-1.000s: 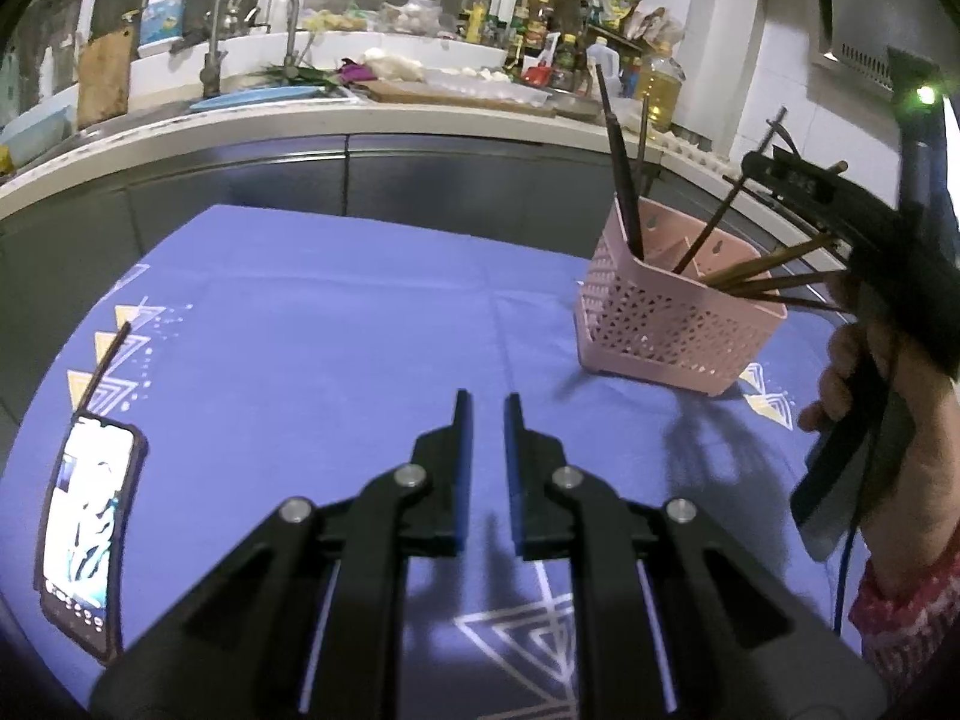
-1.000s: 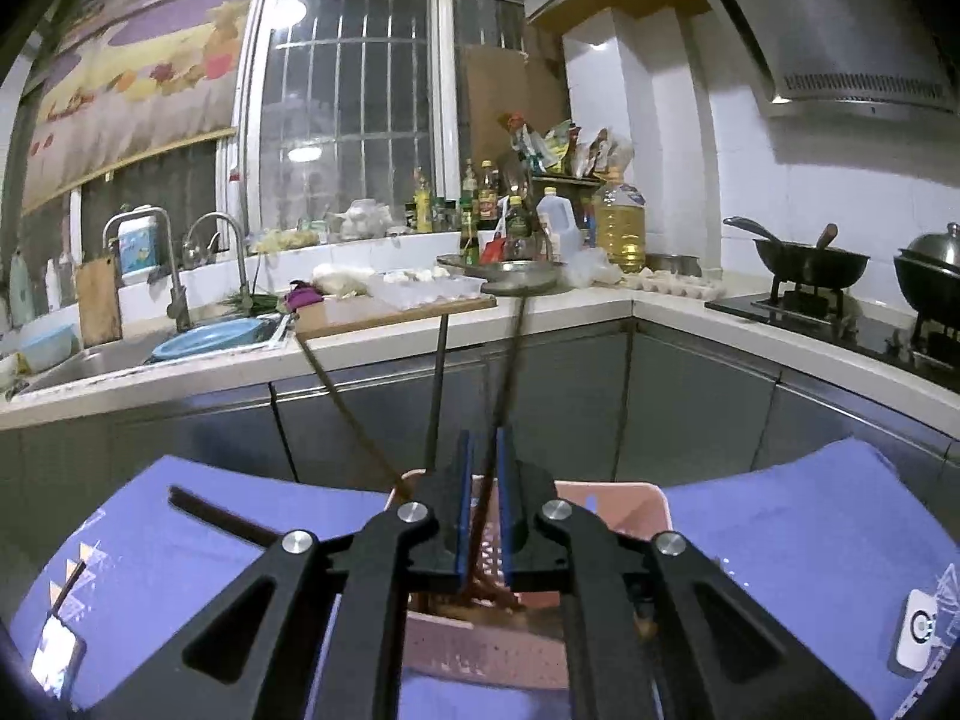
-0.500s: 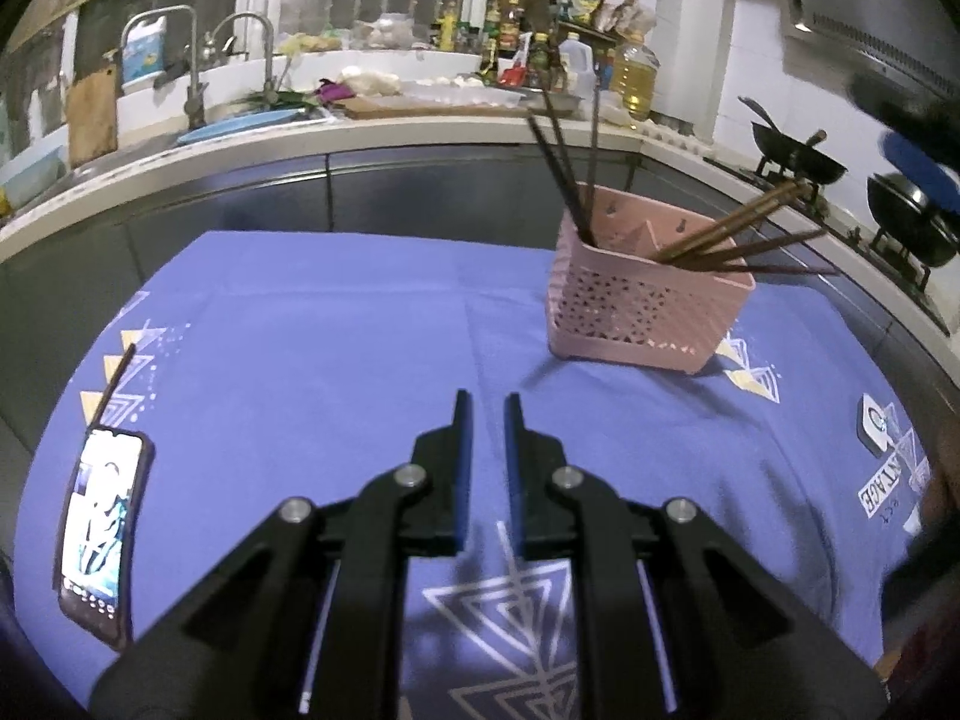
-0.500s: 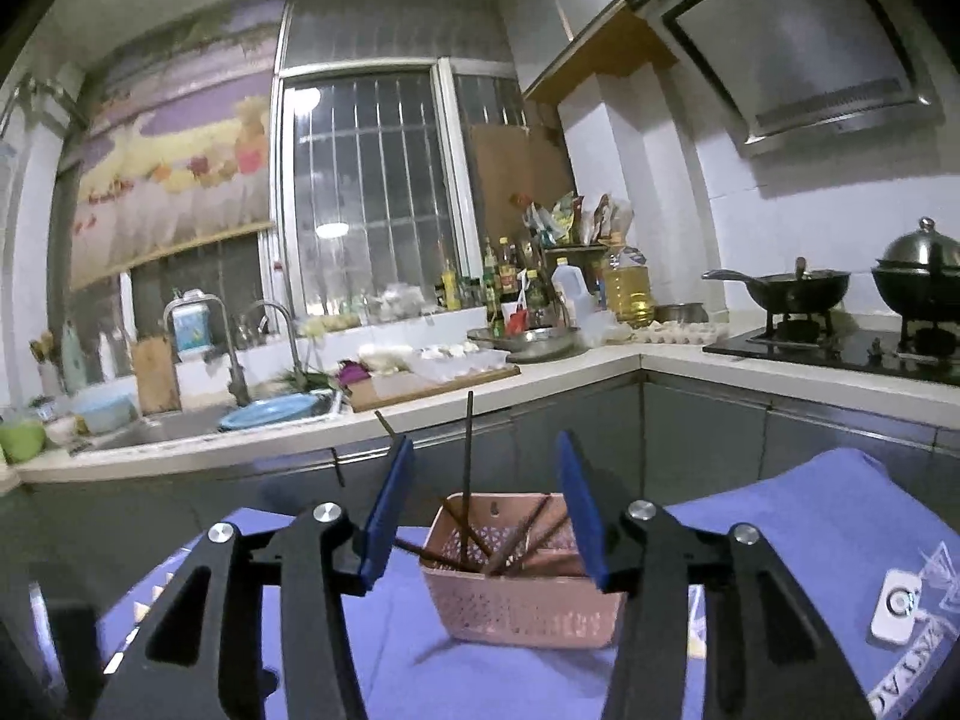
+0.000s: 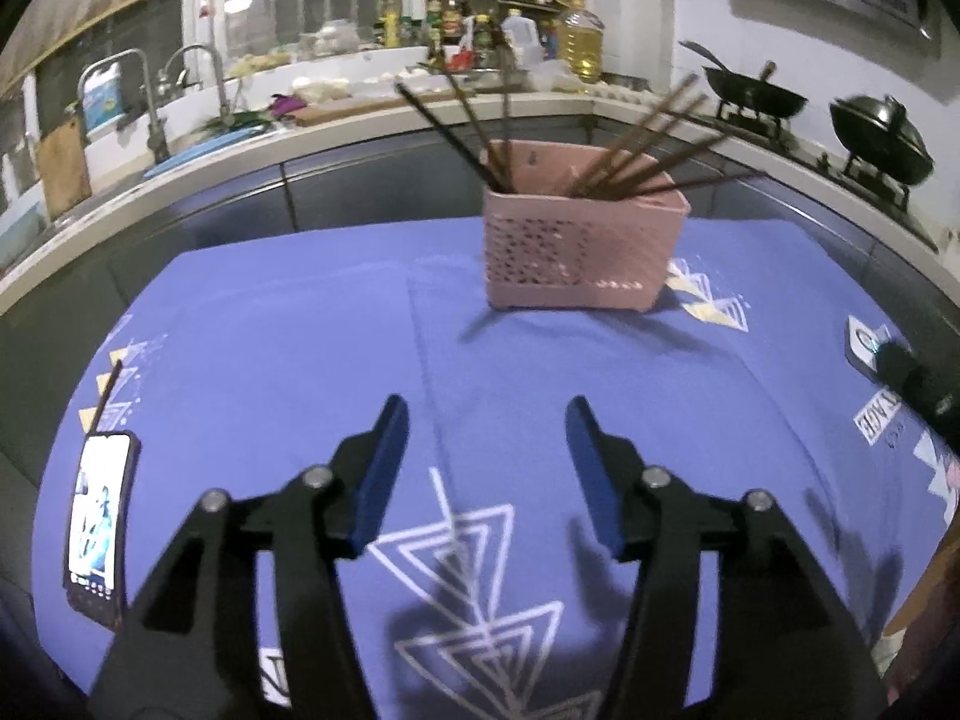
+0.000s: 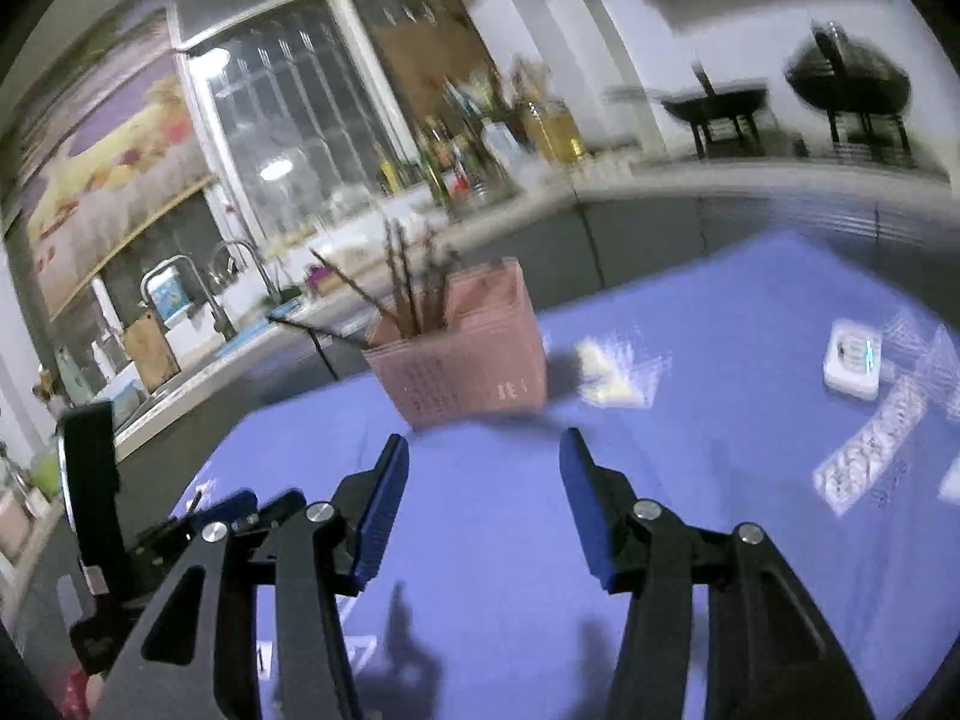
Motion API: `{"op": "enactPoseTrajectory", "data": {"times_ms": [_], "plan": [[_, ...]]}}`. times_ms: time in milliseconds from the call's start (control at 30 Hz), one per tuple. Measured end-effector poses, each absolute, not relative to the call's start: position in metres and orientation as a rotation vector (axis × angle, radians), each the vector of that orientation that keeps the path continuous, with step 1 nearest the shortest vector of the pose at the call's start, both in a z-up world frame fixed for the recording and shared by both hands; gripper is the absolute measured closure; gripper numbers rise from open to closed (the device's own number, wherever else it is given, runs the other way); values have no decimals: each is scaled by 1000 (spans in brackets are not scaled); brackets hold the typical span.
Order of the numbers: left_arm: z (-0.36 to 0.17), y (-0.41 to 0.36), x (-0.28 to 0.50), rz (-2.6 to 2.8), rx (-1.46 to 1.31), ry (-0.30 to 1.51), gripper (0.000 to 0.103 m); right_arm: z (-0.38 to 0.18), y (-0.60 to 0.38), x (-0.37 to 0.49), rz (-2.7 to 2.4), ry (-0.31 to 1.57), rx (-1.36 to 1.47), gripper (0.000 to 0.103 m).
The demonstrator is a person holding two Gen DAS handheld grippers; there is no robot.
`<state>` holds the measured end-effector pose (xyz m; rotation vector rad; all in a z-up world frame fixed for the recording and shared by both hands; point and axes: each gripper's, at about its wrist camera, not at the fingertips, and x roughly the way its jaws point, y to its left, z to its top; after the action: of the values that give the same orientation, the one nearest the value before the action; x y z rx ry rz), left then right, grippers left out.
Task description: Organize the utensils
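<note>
Left wrist view. Left gripper: black arms, blue flat pads; the jaws were nearly shut a second ago and are now opening, standing well apart with nothing between them. Pink perforated plastic basket, boxy with rounded corners, sits upper centre, shifted from the right side earlier. Chopsticks, thin dark and brown sticks, lean out of it in two fans. Purple cloth, matte with white triangle print, lies bare between pads and basket. Phone, glossy with a lit screen, lies flat by the cloth's lower left edge.

Right wrist view, blurred. Right gripper: the jaws, closed on a stick a second ago, are opening, wide and empty. The basket stands centre, apart from the pads. A white tag lies at right. The left gripper's body shows at the lower left edge.
</note>
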<state>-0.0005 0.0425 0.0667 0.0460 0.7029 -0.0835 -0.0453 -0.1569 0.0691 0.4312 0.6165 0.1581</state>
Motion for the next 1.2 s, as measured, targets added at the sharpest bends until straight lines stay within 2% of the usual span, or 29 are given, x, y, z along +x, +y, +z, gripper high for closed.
{"op": "enactPoseTrajectory", "data": {"times_ms": [500, 867, 1200], "plan": [[59, 19, -17, -75, 92, 752, 32, 61, -160, -57, 224, 718, 545, 50], [59, 9, -23, -56, 136, 745, 9, 50, -166, -55, 222, 776, 585, 49], [52, 9, -17, -14, 149, 803, 6, 46, -171, -52, 218, 793, 603, 48]]}}
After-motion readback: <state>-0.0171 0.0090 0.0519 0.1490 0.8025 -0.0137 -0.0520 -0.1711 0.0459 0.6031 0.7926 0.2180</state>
